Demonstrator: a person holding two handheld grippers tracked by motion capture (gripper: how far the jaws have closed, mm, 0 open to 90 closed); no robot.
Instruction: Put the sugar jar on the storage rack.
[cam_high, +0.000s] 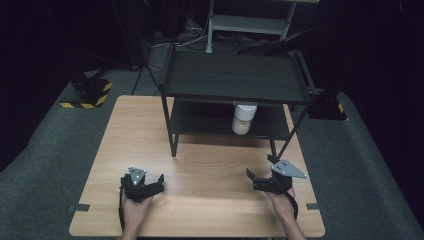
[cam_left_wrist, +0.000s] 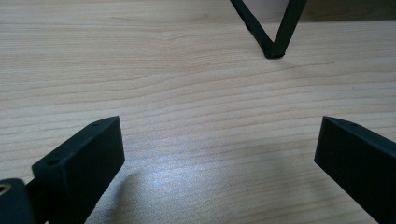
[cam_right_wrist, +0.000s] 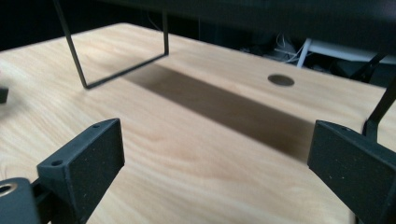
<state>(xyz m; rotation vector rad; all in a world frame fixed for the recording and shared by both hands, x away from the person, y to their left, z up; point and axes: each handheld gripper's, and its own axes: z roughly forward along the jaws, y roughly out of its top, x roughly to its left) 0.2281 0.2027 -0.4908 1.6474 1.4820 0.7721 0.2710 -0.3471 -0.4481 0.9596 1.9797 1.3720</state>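
Left gripper (cam_high: 156, 182) and right gripper (cam_high: 251, 178) wide-jawed over bare table (cam_high: 210, 165)

A light wooden table (cam_high: 210, 150) is spread beneath the left gripper (cam_high: 160, 183) and the right gripper (cam_high: 251, 180). A grey tape mark (cam_high: 79, 207) is stuck at the table edge just outward of the left gripper, and a second tape mark (cam_high: 312, 206) just outward of the right one. Ahead of the right gripper, a dark round spot (cam_right_wrist: 280, 80), possibly a hole, is seen in the tabletop. A grey carpet (cam_high: 50, 165) is laid around the table. Far ahead and outward of the left gripper a black-and-yellow striped block (cam_high: 92, 92) is set; a similar block (cam_high: 327, 107) lies ahead of the right. Well beyond both, a white shelf unit (cam_high: 250, 22) and loose cables (cam_high: 190, 32) are seen.
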